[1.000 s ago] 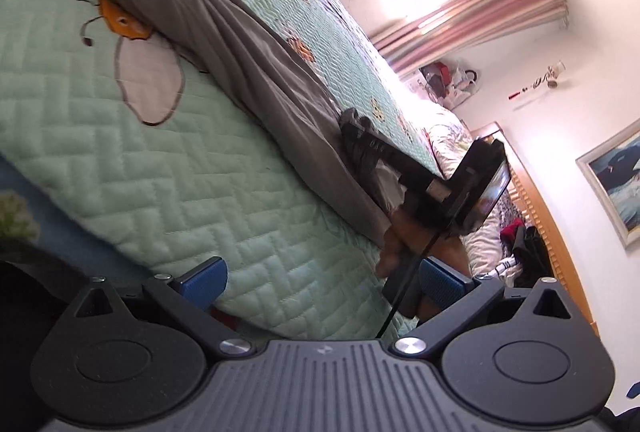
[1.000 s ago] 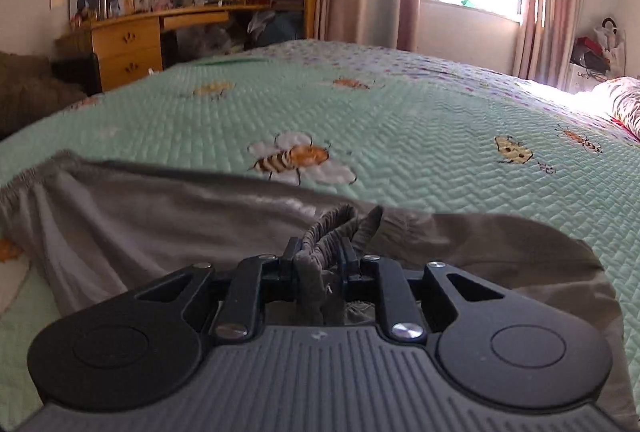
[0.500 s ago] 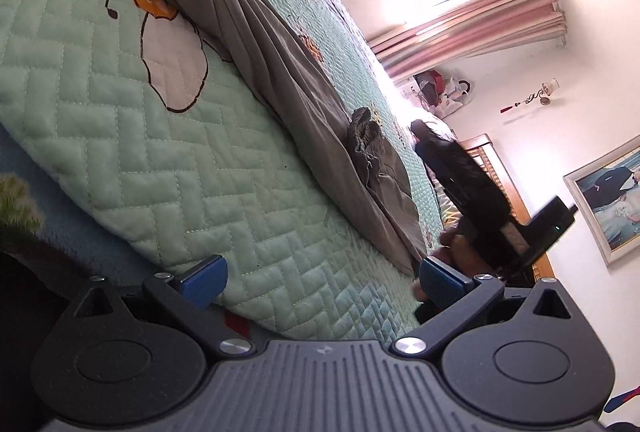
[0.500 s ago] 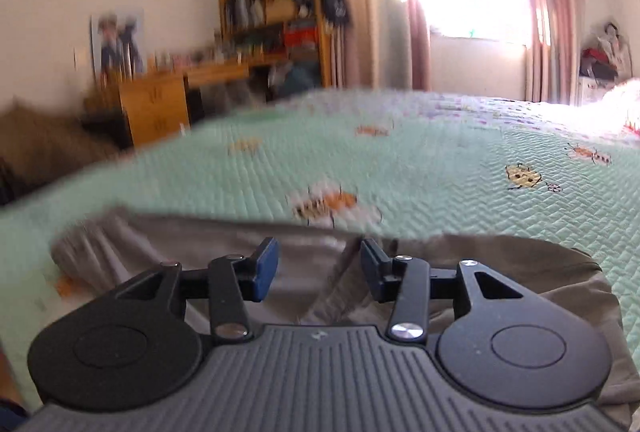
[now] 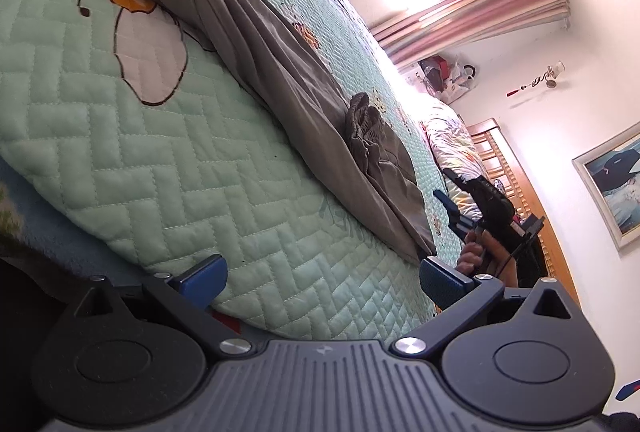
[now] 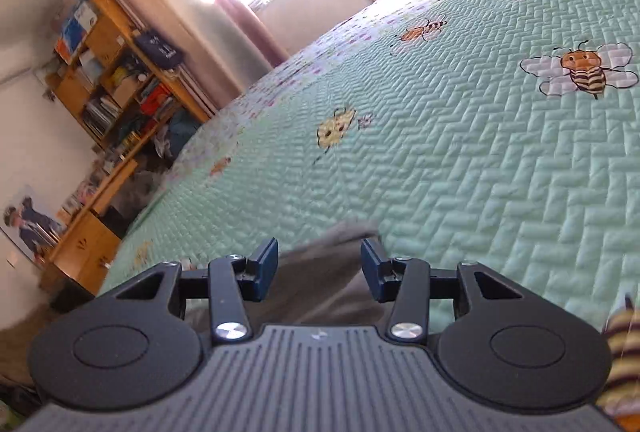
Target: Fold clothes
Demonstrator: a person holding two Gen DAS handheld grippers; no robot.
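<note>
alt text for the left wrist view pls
Grey trousers lie stretched along a mint quilted bedspread with bee designs. The left gripper is open over the bed edge; the right gripper is open beyond the trousers.

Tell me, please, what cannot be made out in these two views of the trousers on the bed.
- Grey trousers: the waistband's top is cut off by the left wrist view's upper edge.
- Trousers' hem: blurred in the right wrist view, partly hidden behind the right gripper.
- Bookshelf contents: too small and blurred to read.
</note>
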